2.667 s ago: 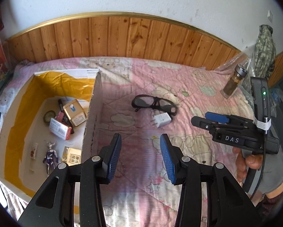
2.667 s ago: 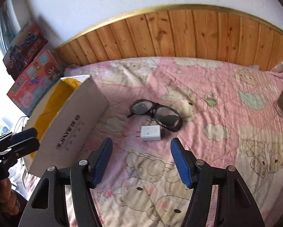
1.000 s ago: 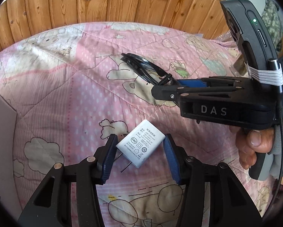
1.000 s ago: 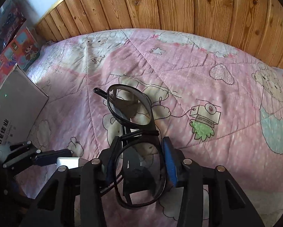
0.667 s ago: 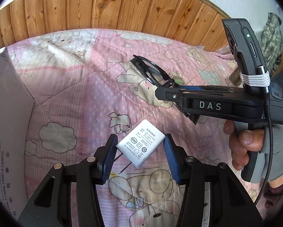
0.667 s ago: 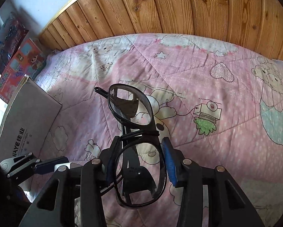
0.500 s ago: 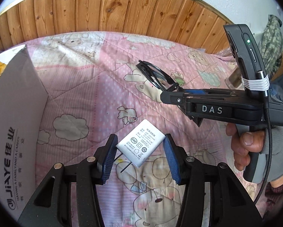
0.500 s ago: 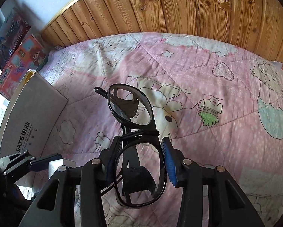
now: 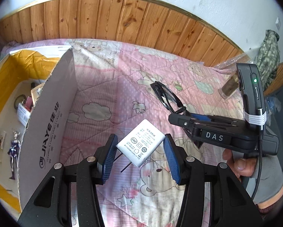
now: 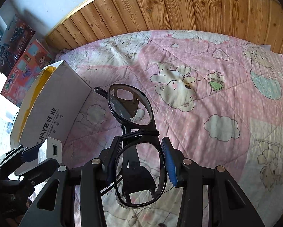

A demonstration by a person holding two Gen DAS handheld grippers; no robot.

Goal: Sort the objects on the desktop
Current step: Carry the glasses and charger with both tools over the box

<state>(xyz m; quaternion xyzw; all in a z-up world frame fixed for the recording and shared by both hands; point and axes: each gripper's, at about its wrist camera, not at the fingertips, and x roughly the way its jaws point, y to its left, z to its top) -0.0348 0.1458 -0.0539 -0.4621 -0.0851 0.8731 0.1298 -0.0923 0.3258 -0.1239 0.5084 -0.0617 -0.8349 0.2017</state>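
Observation:
My left gripper (image 9: 140, 152) is shut on a white charger plug (image 9: 141, 144), prongs pointing down-left, held above the pink quilt. It also shows in the right wrist view (image 10: 50, 151). My right gripper (image 10: 140, 159) is shut on black-framed glasses (image 10: 131, 109), gripping one lens rim; the other lens sticks out forward. The glasses also show in the left wrist view (image 9: 165, 96). An open cardboard box (image 9: 46, 124) with a yellow lining stands left of both grippers and also shows in the right wrist view (image 10: 52, 106).
The box holds a figurine (image 9: 13, 149), small packets (image 9: 24, 111) and a round item. A pink cartoon quilt (image 9: 107, 94) covers the bed. A glass jar (image 9: 229, 87) stands at far right. Toy boxes (image 10: 22, 64) lean by the wood-panelled wall (image 9: 122, 22).
Both grippers have closed on their objects, lifted them off the quilt and pulled back toward the left. The cardboard box has come into view in both cameras.

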